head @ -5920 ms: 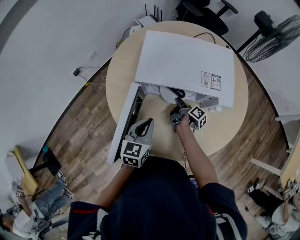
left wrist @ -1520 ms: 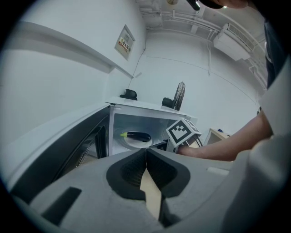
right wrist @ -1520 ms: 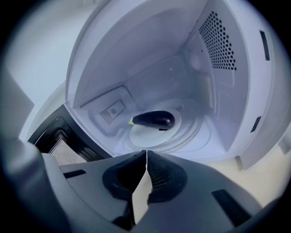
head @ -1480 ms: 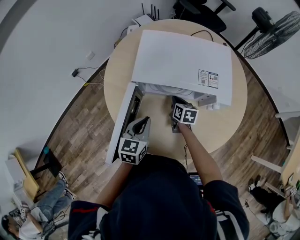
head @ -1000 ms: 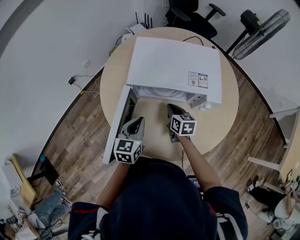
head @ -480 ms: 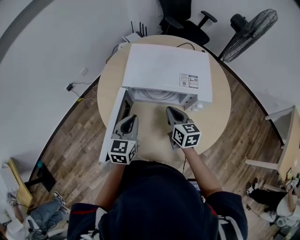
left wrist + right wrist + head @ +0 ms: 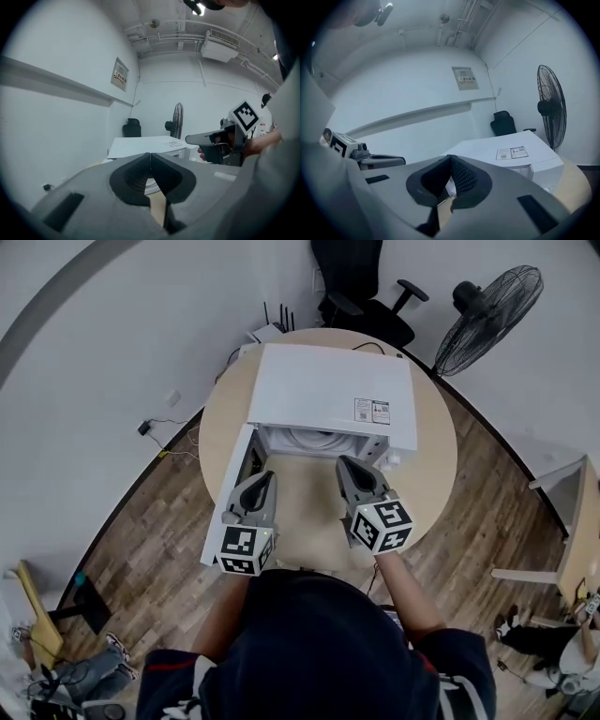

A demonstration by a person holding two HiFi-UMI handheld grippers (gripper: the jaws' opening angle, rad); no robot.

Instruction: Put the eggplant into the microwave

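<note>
The white microwave [image 7: 328, 395] stands on the round table [image 7: 427, 474] with its door [image 7: 228, 498] swung open to the left. Inside the opening only the pale rim of a white plate [image 7: 309, 439] shows; no eggplant is visible in any view. My left gripper [image 7: 266, 476] hovers over the table beside the open door, shut with nothing in it. My right gripper [image 7: 345, 462] hangs in front of the opening's right side, also shut and empty. In the left gripper view the jaws [image 7: 150, 154] meet in front of the microwave [image 7: 150, 142].
A black office chair [image 7: 361, 282] and a standing fan [image 7: 487, 306] are behind the table. Cables and a router [image 7: 267, 332] lie at the table's far left edge. Bare tabletop [image 7: 305, 512] lies between the two grippers.
The right gripper has drawn back from the microwave opening toward me, and the left has pulled back a little too. The eggplant seen at the opening 5.9 s ago no longer shows.
</note>
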